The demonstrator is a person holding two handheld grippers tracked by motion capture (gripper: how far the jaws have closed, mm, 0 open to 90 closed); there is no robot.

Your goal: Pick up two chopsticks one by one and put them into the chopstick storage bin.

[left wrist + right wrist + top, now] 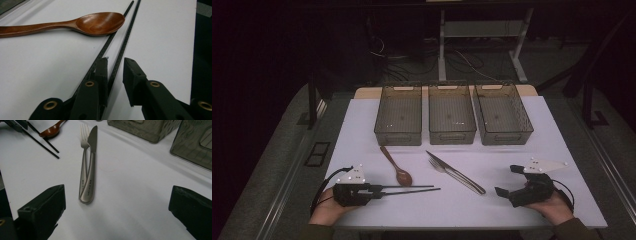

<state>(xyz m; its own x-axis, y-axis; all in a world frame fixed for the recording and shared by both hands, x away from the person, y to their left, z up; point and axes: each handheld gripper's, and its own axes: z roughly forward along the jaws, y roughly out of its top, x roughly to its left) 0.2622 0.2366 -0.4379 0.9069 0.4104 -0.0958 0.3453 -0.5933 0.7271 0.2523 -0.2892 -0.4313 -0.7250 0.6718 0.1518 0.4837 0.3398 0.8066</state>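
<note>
At table front, left gripper (115, 65): narrowly parted around chopsticks (117, 47) (beside spoon (100, 23)).
Right gripper (116, 202): wide apart, holding nothing.

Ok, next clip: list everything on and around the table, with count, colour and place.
bins: three, clear grey, in a row at the far side of the table
wooden spoon: one, brown, left of centre
chopsticks: two, black, near left, between the left jaws
fork: one, silver, centre, beside the knife
knife: one, silver, centre
table: one, white top
left gripper: black, slightly open around the chopsticks
right gripper: black, open, near right
</note>
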